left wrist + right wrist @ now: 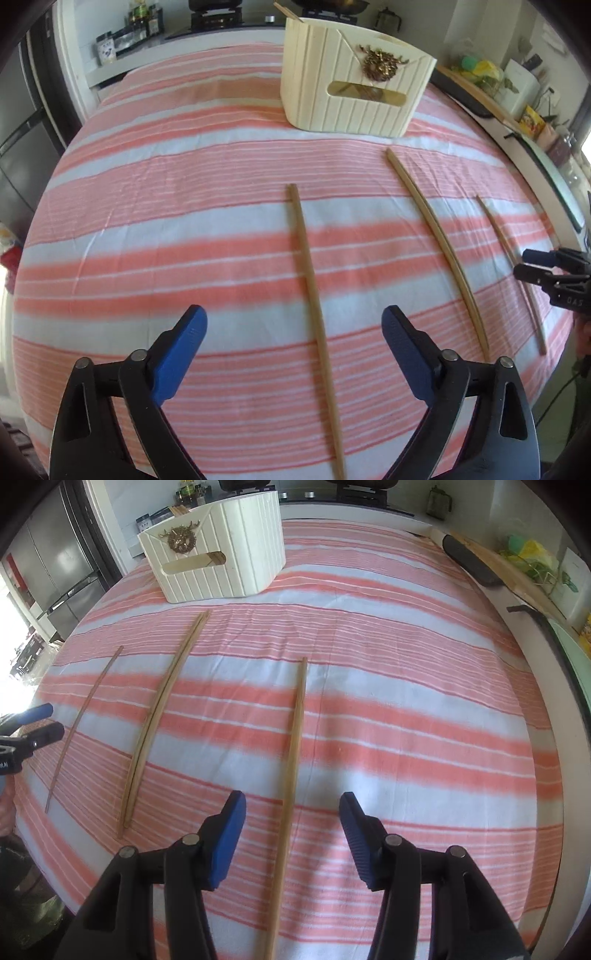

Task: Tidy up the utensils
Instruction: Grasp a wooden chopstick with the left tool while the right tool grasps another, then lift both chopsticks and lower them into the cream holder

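I see my left tongs (293, 325) wide open, holding nothing. Right tongs (292, 808) wide open too, nothing held. Left stick (314, 306) lies on striped cloth (166, 221) between left tips, long way pointing from near edge to far edge. Right stick (293, 746) same, between right tips. Stick pair (162, 716) between them, leaning toward box (221, 565) at far edge.
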{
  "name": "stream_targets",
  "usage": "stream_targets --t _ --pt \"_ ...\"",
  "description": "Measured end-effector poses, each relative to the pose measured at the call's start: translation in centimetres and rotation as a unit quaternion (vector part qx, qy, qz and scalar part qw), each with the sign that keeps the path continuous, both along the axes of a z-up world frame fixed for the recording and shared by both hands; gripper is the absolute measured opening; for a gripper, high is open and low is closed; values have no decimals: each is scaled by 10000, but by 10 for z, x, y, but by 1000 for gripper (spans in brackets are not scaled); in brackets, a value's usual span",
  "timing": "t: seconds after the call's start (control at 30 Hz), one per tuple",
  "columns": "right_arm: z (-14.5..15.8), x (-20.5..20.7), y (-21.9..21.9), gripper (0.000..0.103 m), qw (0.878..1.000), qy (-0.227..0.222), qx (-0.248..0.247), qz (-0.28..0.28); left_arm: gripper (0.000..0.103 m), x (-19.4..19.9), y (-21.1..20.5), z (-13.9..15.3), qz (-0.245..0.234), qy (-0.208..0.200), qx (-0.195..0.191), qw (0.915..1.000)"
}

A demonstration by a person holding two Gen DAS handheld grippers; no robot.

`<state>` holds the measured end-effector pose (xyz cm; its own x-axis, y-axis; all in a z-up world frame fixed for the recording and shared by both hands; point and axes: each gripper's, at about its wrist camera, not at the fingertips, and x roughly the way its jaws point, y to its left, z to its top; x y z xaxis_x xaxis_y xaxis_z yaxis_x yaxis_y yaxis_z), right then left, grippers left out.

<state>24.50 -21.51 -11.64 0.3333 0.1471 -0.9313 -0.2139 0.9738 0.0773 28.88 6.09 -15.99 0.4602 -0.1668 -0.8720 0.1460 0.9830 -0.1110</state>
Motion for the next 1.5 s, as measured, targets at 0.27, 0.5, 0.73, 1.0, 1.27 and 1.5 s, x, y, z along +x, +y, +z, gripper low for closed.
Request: stream_targets --t 0.27,0.5,0.73,1.0,1.27,1.5 --pt "-9 62 26 16 9996 -77 -278 33 22 53 -20 -15 -238 209 512 9982" --pt "26 67 17 6 9977 -446 391 -325 4 38 -11 22 -7 -330 -33 9994" --pt "124 11 18 6 9799 -1772 913 -33 4 -20 13 115 51 -1618 -678 9845" --pt "175 -23 24 6 9536 -2849 968 58 4 -41 21 160 89 -2395 -1070 9650" --pt "212 -8 29 6 9406 -3293 821 50 4 -38 32 184 143 -2567 -1196 9589" --pt "249 27 30 6 9367 -3425 727 111 4 -15 39 224 147 -2852 -1238 9503"
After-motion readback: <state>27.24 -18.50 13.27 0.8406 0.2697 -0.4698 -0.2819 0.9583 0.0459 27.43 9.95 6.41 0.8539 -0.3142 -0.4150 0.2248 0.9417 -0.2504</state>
